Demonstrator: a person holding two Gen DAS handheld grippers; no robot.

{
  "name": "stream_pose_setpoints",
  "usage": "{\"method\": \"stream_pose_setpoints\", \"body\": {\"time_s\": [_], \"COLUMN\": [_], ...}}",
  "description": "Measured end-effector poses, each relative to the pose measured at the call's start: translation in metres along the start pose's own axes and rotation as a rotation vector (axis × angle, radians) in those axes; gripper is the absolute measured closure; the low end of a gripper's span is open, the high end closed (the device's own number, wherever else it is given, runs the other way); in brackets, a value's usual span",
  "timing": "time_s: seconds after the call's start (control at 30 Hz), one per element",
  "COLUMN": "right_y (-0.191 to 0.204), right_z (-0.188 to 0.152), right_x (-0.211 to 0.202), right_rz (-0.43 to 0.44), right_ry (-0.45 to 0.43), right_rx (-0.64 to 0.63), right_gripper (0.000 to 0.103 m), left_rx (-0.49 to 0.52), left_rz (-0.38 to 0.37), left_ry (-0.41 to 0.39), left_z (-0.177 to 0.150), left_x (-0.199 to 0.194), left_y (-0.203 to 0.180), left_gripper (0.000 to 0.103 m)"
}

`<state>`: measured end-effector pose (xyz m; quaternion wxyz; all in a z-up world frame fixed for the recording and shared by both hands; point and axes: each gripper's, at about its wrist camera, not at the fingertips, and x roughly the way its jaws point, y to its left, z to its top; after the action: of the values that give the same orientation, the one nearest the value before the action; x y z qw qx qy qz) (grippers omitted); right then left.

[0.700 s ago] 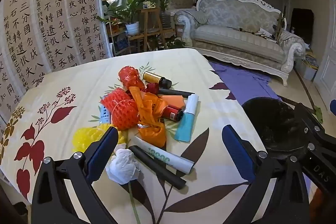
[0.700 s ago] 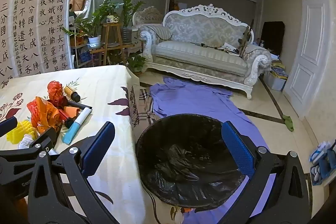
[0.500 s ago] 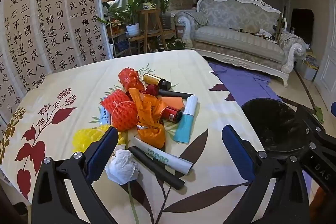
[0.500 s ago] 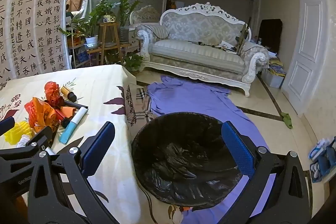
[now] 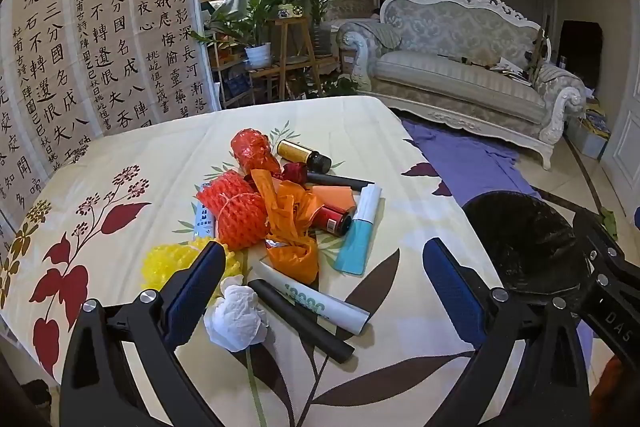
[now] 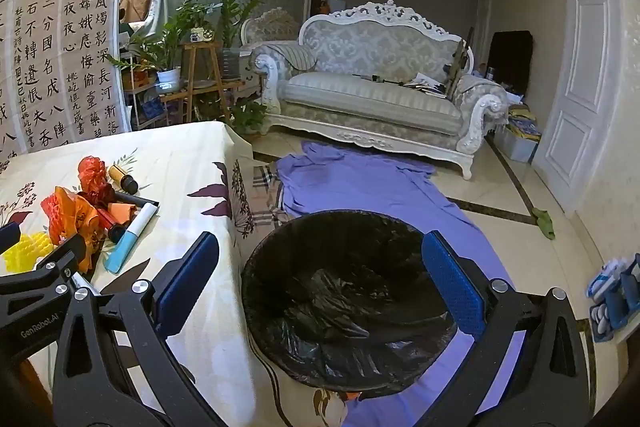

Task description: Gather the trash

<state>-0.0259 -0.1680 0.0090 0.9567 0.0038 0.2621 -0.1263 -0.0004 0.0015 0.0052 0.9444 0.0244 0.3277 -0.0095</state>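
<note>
Flanking the trash pile (image 5: pixel 280 223): sofa (image 5: pixel 460 83), lined bin (image 6: pixel 348 299).

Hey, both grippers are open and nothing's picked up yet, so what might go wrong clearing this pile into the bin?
1. The trash lies tangled: pulling the orange plastic bag may drag the red bottle or the red foam net along.
2. The black tube and the amber bottle are round and could roll off the table.
3. The bin stands below the table edge, so light pieces like the white tissue might miss it.
</note>
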Motion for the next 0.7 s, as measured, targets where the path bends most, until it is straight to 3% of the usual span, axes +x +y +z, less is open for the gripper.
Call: {"method": "stream_pose_setpoints", "body": {"time_s": [0.7], "right_y": [-0.0098], "right_z": [0.0037], "right_x": [-0.0034], "right_rz": [-0.024], "right_ry": [0.003], "right_rx": [0.009], "right_gripper": [0.004], "left_rx": [0.013], "left_rz": [-0.007], "left_ry": [-0.001], "left_z": [0.0028], "left_x": [0.0009], "left_y": [-0.0031], "left_gripper": [0.007]}}
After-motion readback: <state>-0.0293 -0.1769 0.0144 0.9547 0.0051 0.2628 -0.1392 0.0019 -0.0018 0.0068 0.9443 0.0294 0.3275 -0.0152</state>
